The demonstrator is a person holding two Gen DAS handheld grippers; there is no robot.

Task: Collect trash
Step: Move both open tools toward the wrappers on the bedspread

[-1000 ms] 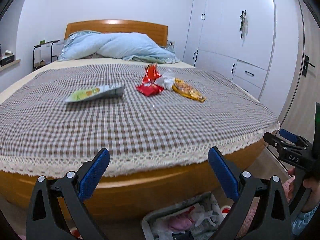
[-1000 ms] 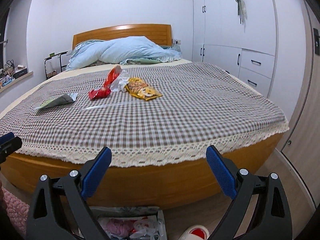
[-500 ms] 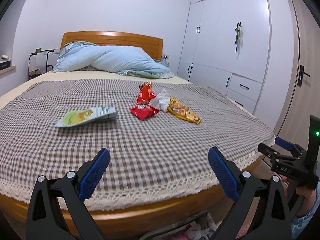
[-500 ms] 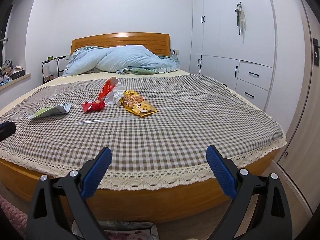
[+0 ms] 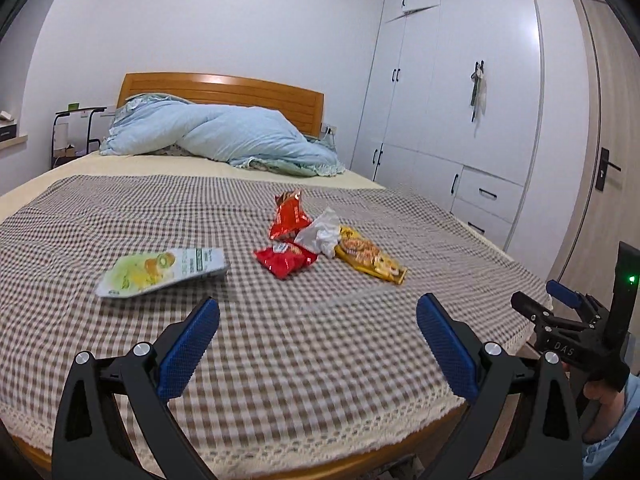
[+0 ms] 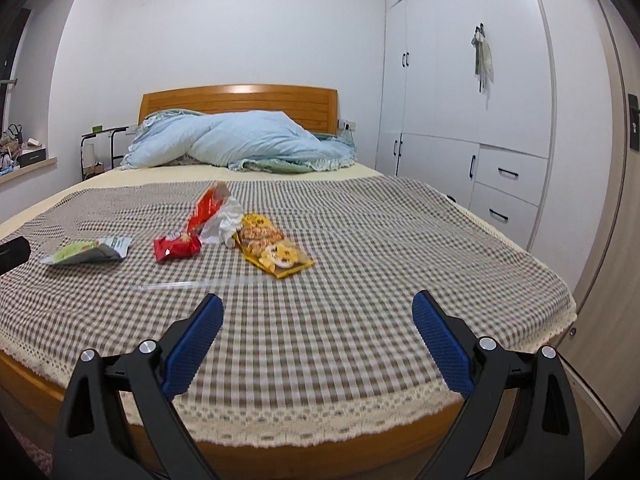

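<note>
Both grippers hang over the foot edge of the bed (image 5: pixel 280 456), just past the lace hem of the checked cover (image 6: pixel 360 300). The left gripper (image 5: pixel 318 344) has its blue pads spread wide with nothing between them, and the right gripper (image 6: pixel 318 344) is spread just as wide and empty too. Seen from the left one, the right gripper (image 5: pixel 560 320) sits off beyond the cover's right foot corner, a hand (image 5: pixel 604 412) wrapped on its grip.

There is a broad bare stretch of cover between the foot edge and the litter, and bare cloth runs out to both side edges as well. Toward the head edge a rumpled blue duvet (image 6: pixel 240 140) lies against the wooden headboard (image 6: pixel 240 100). White wardrobes (image 6: pixel 480 100) stand along the bed's right side.

The trash sits about mid-bed, well apart from both grippers. A green-and-white pouch (image 5: pixel 164 272) lies flat toward the left edge, ahead and left of the left gripper. A small red wrapper (image 5: pixel 286 260) lies further right, with a taller red-orange packet (image 5: pixel 290 216) propped up behind it, a crumpled white tissue (image 5: pixel 322 232) touching them, and a yellow snack bag (image 5: pixel 370 258) just beside the tissue. A thin clear strip (image 6: pixel 200 284), perhaps a straw, lies nearest the foot edge, ahead of the right gripper's left pad.
</note>
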